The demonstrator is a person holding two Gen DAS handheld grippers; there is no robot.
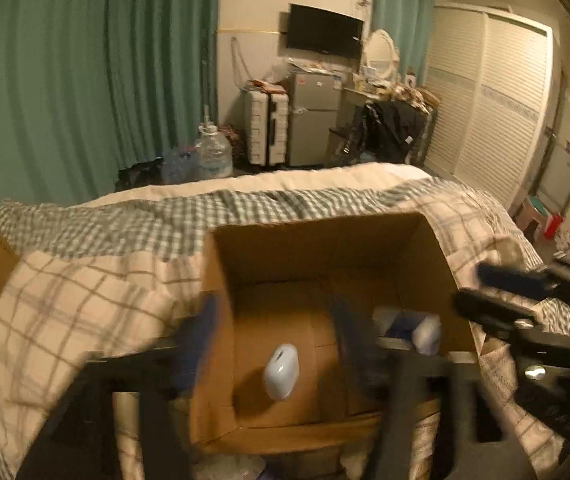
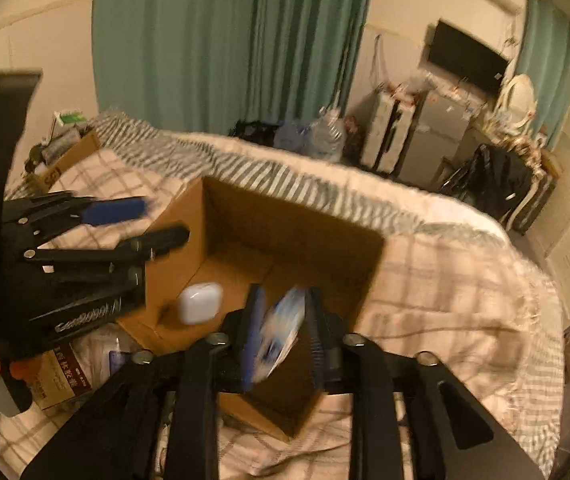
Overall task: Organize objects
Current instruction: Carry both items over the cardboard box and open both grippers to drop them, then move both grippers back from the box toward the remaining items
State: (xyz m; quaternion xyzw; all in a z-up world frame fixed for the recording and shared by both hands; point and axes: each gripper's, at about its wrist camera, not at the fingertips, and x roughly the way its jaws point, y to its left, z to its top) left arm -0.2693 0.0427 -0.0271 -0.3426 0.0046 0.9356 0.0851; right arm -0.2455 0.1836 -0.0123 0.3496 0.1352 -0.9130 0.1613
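Note:
An open cardboard box (image 1: 317,248) (image 2: 285,216) sits on the checked bedspread. A small white case (image 1: 281,371) (image 2: 199,303) is in mid-air inside the box, below my left gripper (image 1: 273,340), whose blue-padded fingers are spread open and empty over the box's near left wall. The left gripper also shows in the right wrist view (image 2: 161,220). My right gripper (image 2: 285,332) is shut on a blue and white packet (image 2: 279,332) over the box's near right part; the packet also shows in the left wrist view (image 1: 417,326).
A second cardboard box (image 2: 65,156) with items stands at the far left of the bed. A brown printed carton (image 2: 61,376) lies near my left hand. Beyond the bed are water jugs (image 1: 213,152), a suitcase, a small fridge and a wardrobe.

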